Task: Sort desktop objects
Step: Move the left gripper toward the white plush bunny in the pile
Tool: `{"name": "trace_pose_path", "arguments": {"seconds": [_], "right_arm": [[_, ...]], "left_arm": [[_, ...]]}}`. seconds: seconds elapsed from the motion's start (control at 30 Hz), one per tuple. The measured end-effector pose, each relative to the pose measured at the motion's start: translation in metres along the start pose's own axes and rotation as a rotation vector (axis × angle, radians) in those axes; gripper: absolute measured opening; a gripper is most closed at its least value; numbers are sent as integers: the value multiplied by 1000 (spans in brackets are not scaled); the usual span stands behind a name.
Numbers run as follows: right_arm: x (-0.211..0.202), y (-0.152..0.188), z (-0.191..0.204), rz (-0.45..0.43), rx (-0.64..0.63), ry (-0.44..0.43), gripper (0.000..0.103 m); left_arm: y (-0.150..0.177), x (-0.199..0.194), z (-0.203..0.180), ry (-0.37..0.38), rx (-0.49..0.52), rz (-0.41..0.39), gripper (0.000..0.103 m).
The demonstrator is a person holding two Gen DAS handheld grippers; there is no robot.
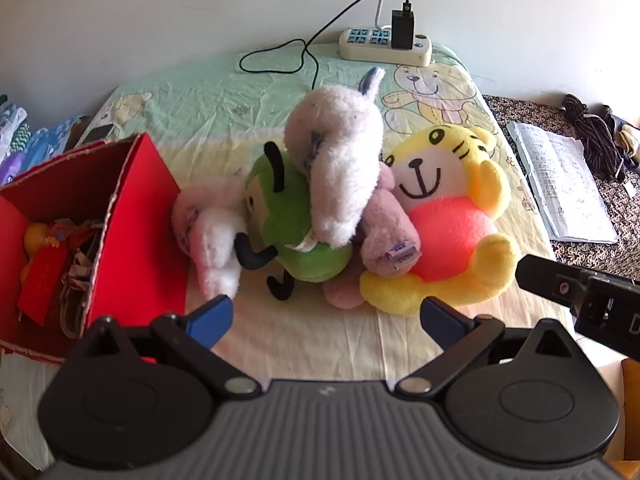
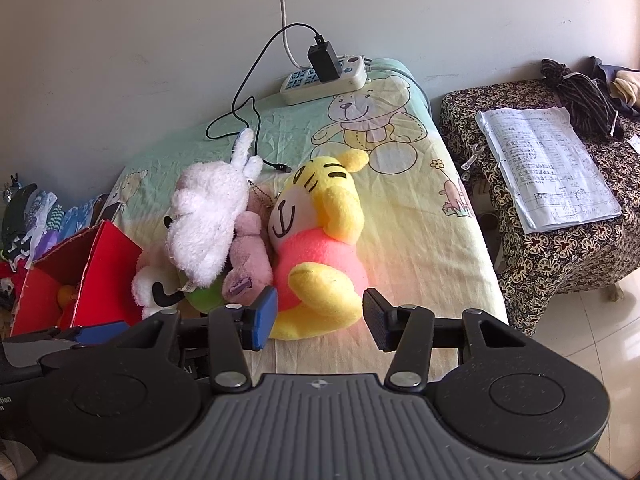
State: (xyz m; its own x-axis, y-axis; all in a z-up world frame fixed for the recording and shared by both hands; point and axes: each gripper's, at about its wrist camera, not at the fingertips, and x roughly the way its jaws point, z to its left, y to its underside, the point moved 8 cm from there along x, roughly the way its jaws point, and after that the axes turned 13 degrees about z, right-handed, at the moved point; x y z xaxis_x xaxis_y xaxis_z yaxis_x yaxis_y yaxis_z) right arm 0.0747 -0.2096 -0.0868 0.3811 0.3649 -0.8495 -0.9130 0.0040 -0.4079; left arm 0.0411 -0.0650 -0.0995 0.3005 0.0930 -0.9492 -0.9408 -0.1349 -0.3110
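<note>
Yellow tiger plush (image 2: 320, 248) lies mid-frame on the desk, just ahead of the right tool (image 2: 320, 314), held wide open and empty, nearer than the left tool (image 1: 326, 320), likewise open, red box (image 1: 132, 216) at left.

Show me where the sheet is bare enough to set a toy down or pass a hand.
Free: the strip between the plush pile and the power strip, crossed only by the black cable; the sheet right of the yellow tiger toward the edge. Crowded: toys packed touching from the red box to the tiger.
</note>
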Motion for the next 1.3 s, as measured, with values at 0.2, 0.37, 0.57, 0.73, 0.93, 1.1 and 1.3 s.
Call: {"name": "trace_pose_path", "arguments": {"seconds": [0.2, 0.37, 0.57, 0.73, 0.93, 1.1, 1.3], "right_arm": [[1, -1, -1, 3, 1, -8, 52], [1, -5, -2, -4, 4, -24, 52], [-1, -19, 2, -30, -26, -43, 52], [-1, -41, 14, -47, -54, -105, 52], [16, -71, 42, -15, -60, -245, 52], [35, -91, 55, 29, -18, -315, 53], [60, -104, 75, 97, -63, -282, 58]], "left_arm": [[-1, 1, -2, -5, 14, 1, 100], [-3, 3, -3, 6, 25, 3, 100], [-13, -3, 8, 75, 19, -30, 100], [-29, -7, 28, 221, -15, -39, 100], [-55, -5, 31, 236, 27, -92, 100], [-64, 6, 30, 315, 30, -69, 100], [-81, 15, 31, 341, 0, -65, 100]]}}
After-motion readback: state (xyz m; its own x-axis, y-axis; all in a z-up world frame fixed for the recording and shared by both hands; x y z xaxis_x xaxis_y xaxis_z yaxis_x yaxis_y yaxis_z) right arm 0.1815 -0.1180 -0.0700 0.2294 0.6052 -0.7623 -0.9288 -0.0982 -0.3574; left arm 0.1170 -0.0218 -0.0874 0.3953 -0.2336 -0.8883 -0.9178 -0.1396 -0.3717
